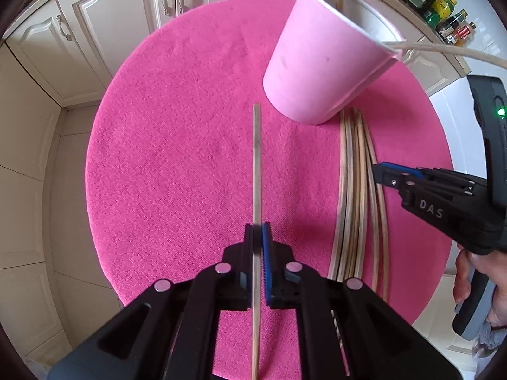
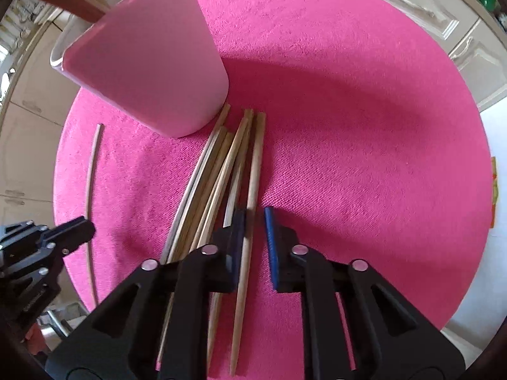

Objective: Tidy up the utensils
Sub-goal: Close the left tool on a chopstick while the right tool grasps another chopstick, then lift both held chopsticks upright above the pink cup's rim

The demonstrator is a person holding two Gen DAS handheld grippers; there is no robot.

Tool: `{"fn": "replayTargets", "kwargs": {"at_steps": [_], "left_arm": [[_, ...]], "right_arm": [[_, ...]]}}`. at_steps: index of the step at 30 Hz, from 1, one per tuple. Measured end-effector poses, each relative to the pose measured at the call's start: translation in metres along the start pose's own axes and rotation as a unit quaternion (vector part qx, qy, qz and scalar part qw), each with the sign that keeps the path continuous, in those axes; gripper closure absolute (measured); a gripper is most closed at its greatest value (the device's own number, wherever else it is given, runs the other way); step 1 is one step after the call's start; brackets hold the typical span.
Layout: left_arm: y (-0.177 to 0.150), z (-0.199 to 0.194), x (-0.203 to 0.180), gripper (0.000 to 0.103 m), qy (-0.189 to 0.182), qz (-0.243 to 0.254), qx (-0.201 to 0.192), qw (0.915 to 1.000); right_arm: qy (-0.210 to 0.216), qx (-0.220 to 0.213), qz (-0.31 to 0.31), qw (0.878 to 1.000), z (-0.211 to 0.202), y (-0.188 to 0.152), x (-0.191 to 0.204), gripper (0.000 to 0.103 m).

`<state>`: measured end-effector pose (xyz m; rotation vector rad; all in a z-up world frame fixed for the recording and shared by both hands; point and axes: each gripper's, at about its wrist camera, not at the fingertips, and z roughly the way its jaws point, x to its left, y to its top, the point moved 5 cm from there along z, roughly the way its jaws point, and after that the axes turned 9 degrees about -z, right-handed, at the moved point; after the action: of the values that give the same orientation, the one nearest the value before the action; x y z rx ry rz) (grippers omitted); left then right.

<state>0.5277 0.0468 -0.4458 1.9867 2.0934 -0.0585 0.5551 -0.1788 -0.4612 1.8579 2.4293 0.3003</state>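
A pink cup (image 1: 323,63) stands on the round pink mat (image 1: 177,145) with a few sticks in it; it also shows in the right wrist view (image 2: 149,66). My left gripper (image 1: 258,231) is shut on a single wooden chopstick (image 1: 257,164), which also shows at the left in the right wrist view (image 2: 90,183). A pile of several chopsticks (image 1: 358,196) lies beside the cup. My right gripper (image 2: 255,218) is open, its jaws astride one chopstick (image 2: 253,177) of the pile (image 2: 209,183). It also shows in the left wrist view (image 1: 380,174).
Cream kitchen cabinets (image 1: 104,19) surround the mat. Bottles and jars (image 1: 443,9) stand on a counter at the upper right. The mat's right half (image 2: 364,158) is bare pink cloth.
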Motion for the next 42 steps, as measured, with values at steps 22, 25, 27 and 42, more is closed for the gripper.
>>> {"fn": "replayTargets", "kwargs": {"at_steps": [22, 25, 27, 42], "left_arm": [[0.024, -0.122, -0.018, 0.098, -0.089, -0.008, -0.199, 0.9760], [0.035, -0.147, -0.031, 0.098, -0.106, -0.008, -0.245, 0.9637], [0.043, -0.165, -0.035, 0.098, -0.116, -0.008, -0.279, 0.9531], [0.103, -0.220, -0.079, 0.098, -0.146, 0.003, -0.423, 0.8943]], "right_arm": [[0.115, -0.152, 0.087, 0.978, -0.092, -0.010, -0.059, 0.097], [0.114, -0.183, 0.083, 0.973, -0.112, 0.008, -0.068, 0.097], [0.112, -0.209, 0.077, 0.968, -0.129, 0.016, -0.072, 0.097], [0.128, -0.357, 0.030, 0.925, -0.222, 0.094, -0.065, 0.097]]}}
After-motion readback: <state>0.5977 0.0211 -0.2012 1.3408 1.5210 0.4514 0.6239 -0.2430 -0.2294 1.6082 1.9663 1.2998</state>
